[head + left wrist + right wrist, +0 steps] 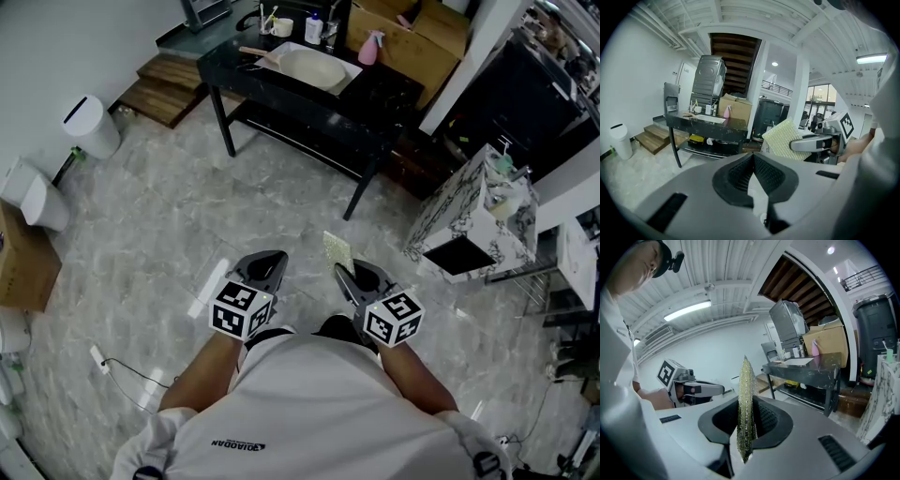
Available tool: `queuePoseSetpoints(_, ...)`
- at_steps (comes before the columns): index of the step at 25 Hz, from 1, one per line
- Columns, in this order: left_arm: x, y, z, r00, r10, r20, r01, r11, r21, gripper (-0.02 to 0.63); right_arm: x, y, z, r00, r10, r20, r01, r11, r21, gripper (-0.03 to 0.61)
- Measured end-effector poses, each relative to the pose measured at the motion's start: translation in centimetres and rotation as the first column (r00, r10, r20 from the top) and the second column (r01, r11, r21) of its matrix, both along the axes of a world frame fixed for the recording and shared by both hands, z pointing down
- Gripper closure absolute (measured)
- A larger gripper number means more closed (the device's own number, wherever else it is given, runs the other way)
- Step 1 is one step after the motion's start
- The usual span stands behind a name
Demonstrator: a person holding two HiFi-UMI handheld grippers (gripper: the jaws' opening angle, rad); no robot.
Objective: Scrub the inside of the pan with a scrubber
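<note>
Closest in, level with a white shirt: left hand-held gripper, clenched shut on nothing, ribbed jaws pressed together. Just beside it, right hand-held gripper, grasping the scrubber by its lower part. Thin, flat and rectangular, that scrubber; pale yellow-green, with a coarse, glittery mesh weave (edge-on in the right gripper view, a mere upright sliver between the jaws; broadside in the left gripper view, a quilted-looking pad). Sticking up and forward past the jaw tips, touching nothing else. Below both, grey marbled floor. Farther off, well apart from either hand-held gripper, a black desk on dark legs. On its top, the pan: round, shallow, pale inside, with a wooden handle pointing left. Behind the pan, a few small bottles; to its right, a pink spray bottle in front of a cardboard box. Off at the far left, a white bin; at the right, a marble-patterned cabinet.
</note>
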State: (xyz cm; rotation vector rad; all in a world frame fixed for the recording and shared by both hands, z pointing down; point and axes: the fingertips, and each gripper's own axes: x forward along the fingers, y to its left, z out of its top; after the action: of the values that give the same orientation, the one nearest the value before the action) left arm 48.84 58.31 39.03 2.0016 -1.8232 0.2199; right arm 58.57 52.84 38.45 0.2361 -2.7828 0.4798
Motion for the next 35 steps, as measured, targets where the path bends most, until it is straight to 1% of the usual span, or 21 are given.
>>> queuePoseSetpoints(5, -1.9, -0.8, 0.6, 1.000, -0.011, -0.003, 0.011, 1.000, -0.009, 0.600, -1.8, -1.6, 0.3, 1.000, 0.001, -0.003, -0.001, 1.000, -0.007, 0.500)
queuePoseSetpoints(10, -4.8, -3.8, 1.5, 0.999, -0.047, -0.014, 0.047, 0.999, -0.021, 0.600, -4.8, -4.9, 0.9, 1.000, -0.020, 0.002, 0.020, 1.000, -0.018, 0.500)
queuePoseSetpoints(15, -7.8, -8.3, 1.8, 0.998, -0.053, -0.016, 0.052, 0.998, -0.041, 0.600, -8.7, -10.1, 2.0, 1.000, -0.028, -0.012, 0.028, 0.998, -0.051, 0.500)
queuePoseSetpoints(23, -12.7, -17.5, 0.6, 0.998, -0.068, -0.020, 0.067, 0.997, -0.041, 0.600, -14.5, -19.3, 0.9, 0.998, -0.059, 0.026, 0.061, 0.996, -0.071, 0.502)
queuePoseSetpoints(28, -14.8, -22.4, 0.2, 0.997, -0.074, 0.000, 0.074, 0.996, -0.042, 0.600, -16.4, -24.4, 0.2, 0.996, -0.063, 0.057, 0.067, 0.995, -0.069, 0.500)
queuePoseSetpoints(32, -15.7, -26.0, 0.7, 0.998, -0.063, 0.015, 0.064, 0.997, -0.047, 0.600, -17.8, -27.7, 0.9, 0.995, -0.077, 0.062, 0.081, 0.995, -0.058, 0.500)
queuePoseSetpoints(35, -16.3, -28.0, 0.8, 0.998, -0.058, 0.027, 0.060, 0.997, -0.052, 0.600, -18.7, -29.4, 1.6, 0.995, -0.083, 0.061, 0.087, 0.994, -0.068, 0.500)
